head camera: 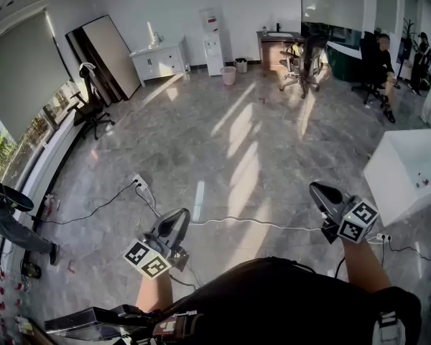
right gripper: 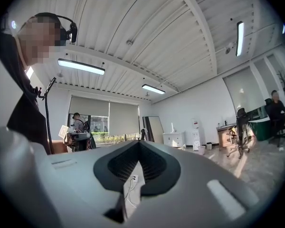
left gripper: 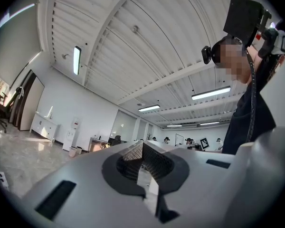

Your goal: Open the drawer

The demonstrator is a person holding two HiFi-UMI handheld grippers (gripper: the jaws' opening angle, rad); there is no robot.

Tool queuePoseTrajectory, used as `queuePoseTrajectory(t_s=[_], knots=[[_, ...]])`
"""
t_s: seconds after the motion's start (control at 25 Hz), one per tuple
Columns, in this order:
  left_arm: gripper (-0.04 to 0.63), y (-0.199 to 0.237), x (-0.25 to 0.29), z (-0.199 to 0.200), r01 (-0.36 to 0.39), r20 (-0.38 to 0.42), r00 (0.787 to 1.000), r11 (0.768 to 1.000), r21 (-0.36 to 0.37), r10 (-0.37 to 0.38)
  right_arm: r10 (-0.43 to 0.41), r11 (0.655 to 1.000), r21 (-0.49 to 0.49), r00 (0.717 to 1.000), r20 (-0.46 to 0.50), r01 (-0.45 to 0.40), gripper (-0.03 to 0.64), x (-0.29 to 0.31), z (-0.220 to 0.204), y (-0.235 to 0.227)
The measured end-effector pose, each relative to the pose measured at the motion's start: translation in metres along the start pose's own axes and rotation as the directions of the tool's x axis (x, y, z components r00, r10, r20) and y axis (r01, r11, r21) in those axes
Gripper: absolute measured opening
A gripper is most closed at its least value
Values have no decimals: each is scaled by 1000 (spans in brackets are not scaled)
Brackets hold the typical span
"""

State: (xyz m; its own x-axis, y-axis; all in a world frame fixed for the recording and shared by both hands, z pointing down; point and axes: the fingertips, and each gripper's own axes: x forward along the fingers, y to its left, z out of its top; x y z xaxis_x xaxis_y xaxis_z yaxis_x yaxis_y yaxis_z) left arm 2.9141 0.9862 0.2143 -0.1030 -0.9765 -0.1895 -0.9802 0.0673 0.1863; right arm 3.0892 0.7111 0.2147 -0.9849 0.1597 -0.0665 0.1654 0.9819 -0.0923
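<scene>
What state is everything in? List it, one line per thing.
left tongs: shut, nothing between them
right tongs: shut, nothing between them
white cabinet: upright by the far wall, doors look closed
ceiling light: on
power strip: lying on the floor, cables running from it

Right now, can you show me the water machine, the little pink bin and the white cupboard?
water machine (head camera: pixel 213 45): head view, on its white front.
little pink bin (head camera: pixel 228 75): head view, on its side wall.
white cupboard (head camera: pixel 160 63): head view, on its front doors.
</scene>
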Motion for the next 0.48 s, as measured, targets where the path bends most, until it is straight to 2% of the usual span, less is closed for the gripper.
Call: queuePoseTrajectory(t_s=[0.48], knots=[[-9, 1, 8, -2, -9, -18, 1000, 1000, -24, 9, 4, 1000, 6, 1000, 4, -4, 2, -3, 0, -5]])
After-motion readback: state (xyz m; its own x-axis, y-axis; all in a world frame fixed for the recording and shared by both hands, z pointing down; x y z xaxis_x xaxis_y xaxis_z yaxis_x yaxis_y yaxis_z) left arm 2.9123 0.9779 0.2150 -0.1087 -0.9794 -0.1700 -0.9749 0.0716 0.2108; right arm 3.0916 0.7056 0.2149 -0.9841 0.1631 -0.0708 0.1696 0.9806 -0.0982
